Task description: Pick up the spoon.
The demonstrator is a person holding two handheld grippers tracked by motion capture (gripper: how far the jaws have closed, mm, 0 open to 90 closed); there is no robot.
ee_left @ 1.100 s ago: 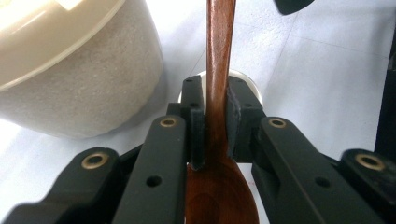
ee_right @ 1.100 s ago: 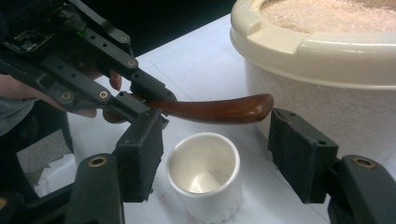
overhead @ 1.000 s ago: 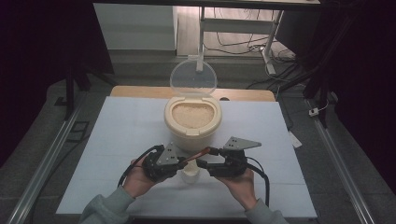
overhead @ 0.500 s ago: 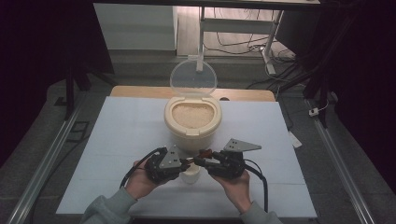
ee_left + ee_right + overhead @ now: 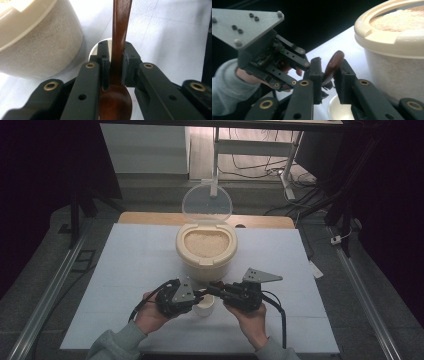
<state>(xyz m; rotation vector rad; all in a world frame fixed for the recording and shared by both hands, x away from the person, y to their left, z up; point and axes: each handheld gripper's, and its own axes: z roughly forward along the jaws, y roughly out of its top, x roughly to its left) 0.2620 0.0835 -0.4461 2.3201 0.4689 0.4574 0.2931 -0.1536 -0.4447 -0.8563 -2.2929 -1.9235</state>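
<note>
both tongs (image 5: 115,65) hide spoon (image 5: 120,30) middle.

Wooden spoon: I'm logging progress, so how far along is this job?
Done: rice tub lid stands open. In hand: left gripper clamps the wooden spoon; right gripper's jaws have just been closing on its handle end. Left: scooping rice; the white cup looks empty.

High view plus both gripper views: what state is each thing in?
Rice container: lid raised, full.
Wooden spoon: held by both claws.
Small cup: upright under the spoon.
Left claw: shut on spoon.
Right claw: just been closing, on spoon's end.
</note>
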